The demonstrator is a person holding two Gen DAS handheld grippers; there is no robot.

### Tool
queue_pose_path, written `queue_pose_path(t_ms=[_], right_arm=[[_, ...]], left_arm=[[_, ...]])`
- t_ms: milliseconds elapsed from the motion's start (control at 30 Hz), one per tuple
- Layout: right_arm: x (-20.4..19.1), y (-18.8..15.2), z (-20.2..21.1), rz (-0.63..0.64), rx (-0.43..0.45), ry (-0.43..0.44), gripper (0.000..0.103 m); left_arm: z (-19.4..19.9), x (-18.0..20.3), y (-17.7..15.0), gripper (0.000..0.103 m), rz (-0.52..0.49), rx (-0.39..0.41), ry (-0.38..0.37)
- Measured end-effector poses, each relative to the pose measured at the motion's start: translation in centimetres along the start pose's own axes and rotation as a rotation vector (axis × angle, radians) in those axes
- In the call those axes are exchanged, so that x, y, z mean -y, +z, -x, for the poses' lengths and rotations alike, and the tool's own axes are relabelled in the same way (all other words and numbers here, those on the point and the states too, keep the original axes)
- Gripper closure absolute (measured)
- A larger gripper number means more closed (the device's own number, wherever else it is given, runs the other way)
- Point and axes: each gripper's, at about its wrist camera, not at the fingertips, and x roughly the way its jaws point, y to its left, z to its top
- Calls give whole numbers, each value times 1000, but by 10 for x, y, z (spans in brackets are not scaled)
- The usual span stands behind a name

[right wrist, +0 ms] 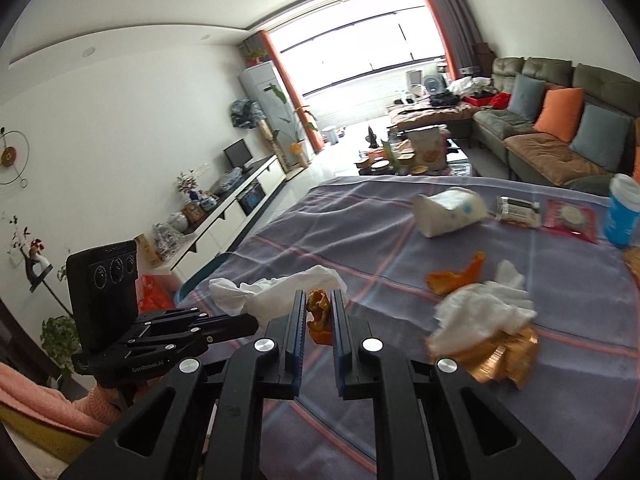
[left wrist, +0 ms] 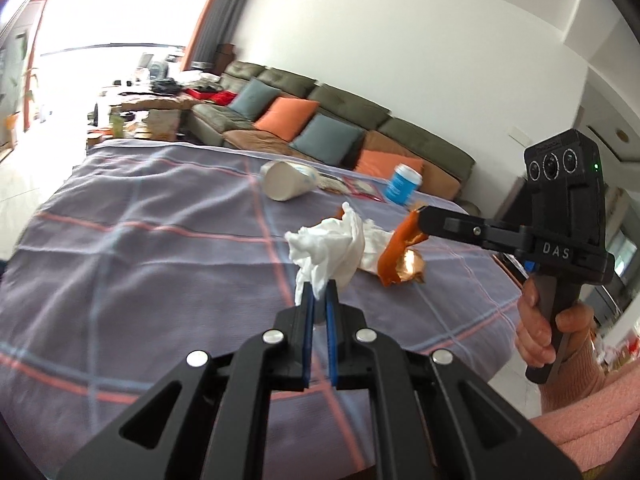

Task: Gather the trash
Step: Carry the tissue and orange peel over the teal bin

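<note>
Over the plaid purple cloth [left wrist: 120,240] covering the table, both grippers are raised and each has something pinched. The left gripper [left wrist: 319,292] has its blue pads drawn almost together on the lower edge of a crumpled white tissue [left wrist: 324,248], which billows up and away from the tips, clear of the cloth. The right gripper [right wrist: 319,308], gripped by a hand [left wrist: 548,328] in a pink sleeve, reaches in level from the side; its jaws are narrowed on a curl of orange peel [right wrist: 318,314] that hangs lengthwise downward from the fingertips. The two tools sit close, tissue and peel nearly side by side.

On the cloth lie more scraps: another wad of tissue [right wrist: 484,312] resting on shiny gold foil [right wrist: 504,356], and a loose piece of peel [right wrist: 456,276] just behind it. Farther back are a tipped paper cup [right wrist: 448,212], flat wrappers [right wrist: 568,216] and an upright blue can [right wrist: 622,212]. Beyond the table runs a green sofa [left wrist: 360,116] with orange and blue cushions.
</note>
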Motion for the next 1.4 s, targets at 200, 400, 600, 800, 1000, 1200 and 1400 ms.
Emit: queue_pose_path(t_ms=[200, 400, 600, 800, 1000, 1200, 1400], right_arm=[[-23, 17, -40, 45, -30, 86, 91], [-50, 30, -76, 94, -60, 156, 91], [-71, 40, -107, 124, -92, 222, 91], [-92, 49, -135, 144, -119, 282, 91], [-118, 59, -160, 182, -132, 326, 91], [-139, 66, -180, 202, -142, 370, 91], [-158, 69, -198, 217, -159, 409, 91]], left_arm=[[30, -28, -2, 96, 60, 42, 81], [59, -59, -5, 95, 132, 82, 172], [88, -85, -8, 95, 187, 127, 248], [114, -105, -11, 96, 223, 165, 317], [139, -125, -16, 95, 270, 197, 390], [160, -146, -18, 96, 309, 217, 462], [173, -162, -21, 95, 335, 225, 511]])
